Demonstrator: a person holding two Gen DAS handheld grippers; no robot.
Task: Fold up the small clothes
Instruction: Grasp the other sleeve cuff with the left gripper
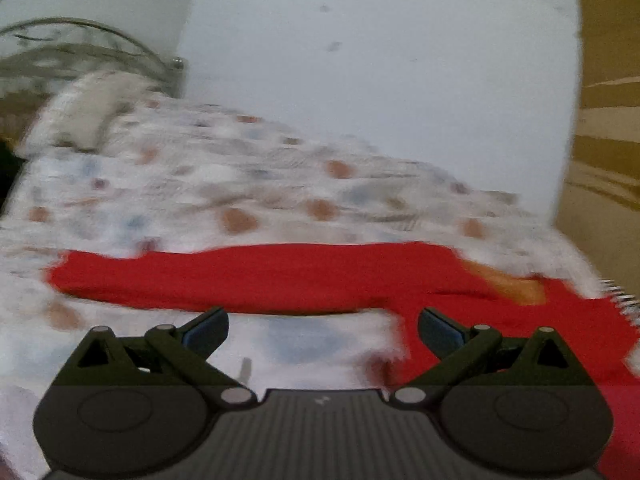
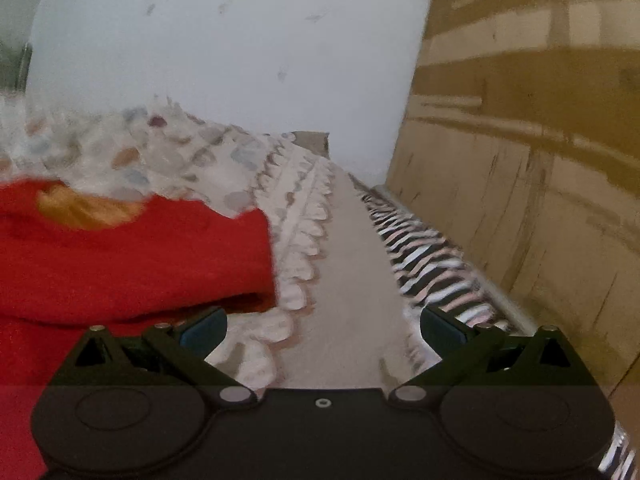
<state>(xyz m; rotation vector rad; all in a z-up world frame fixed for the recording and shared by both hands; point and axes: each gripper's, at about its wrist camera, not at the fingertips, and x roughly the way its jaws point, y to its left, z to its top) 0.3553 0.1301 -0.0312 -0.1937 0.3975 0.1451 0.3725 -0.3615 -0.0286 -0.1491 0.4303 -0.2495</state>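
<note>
Nearest the left wrist camera, the left gripper hangs with its jaws spread wide and nothing between them, over a patch of the patterned bedspread. Just beyond its fingertips lies the red garment, spread flat across the near part of the bed, a long band running towards the left edge and a wider part going under the right finger towards the right edge; an orange patch shows near that end, though blur hides what it is. It looks like thin, soft cloth, light and limp, so it should drape and crease easily and will likely sag if lifted by one point; a pinch at a corner or hem edge seems the best hold. From the right wrist view, the right gripper is likewise released and empty, poised over the bed's scalloped right edge. The garment's blunt end sits just left of it, its lower fold near the left finger; whether they touch I cannot tell. A zebra-striped cloth lies beyond the gap, beside brown panelling.
</note>
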